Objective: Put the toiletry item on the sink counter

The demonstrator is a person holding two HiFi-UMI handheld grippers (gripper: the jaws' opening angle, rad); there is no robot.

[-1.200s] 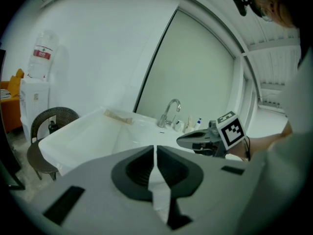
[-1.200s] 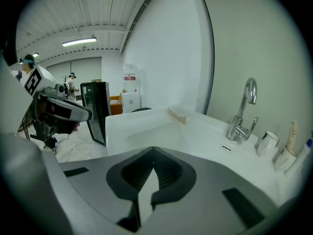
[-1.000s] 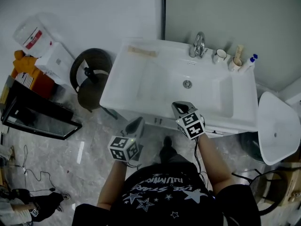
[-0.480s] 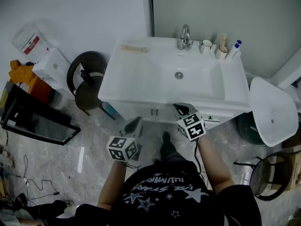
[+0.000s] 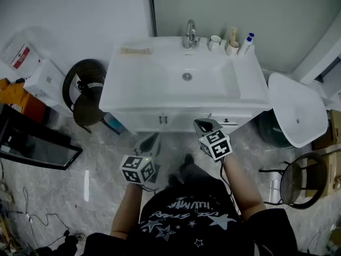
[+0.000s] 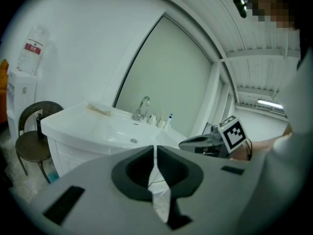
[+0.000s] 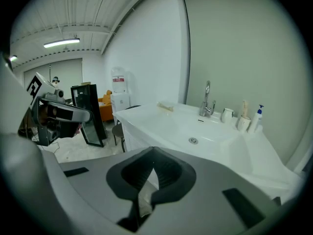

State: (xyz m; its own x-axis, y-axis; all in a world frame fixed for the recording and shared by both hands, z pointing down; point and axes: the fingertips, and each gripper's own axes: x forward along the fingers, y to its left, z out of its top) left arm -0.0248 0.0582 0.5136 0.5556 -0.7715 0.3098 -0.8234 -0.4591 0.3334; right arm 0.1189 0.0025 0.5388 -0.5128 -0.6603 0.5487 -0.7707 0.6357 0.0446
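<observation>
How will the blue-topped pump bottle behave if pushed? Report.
The pump bottle is tall and narrow, so it would probably tip if pushed high. It looks like smooth plastic: likely slippery, not fragile. It may knock the cup beside it.

A white sink counter stands against a white wall and a pale green panel, perhaps frosted glass. On the glossy grey-veined floor, a dark round chair sits just beside its left end. A strip light glows on the slatted ceiling.
</observation>
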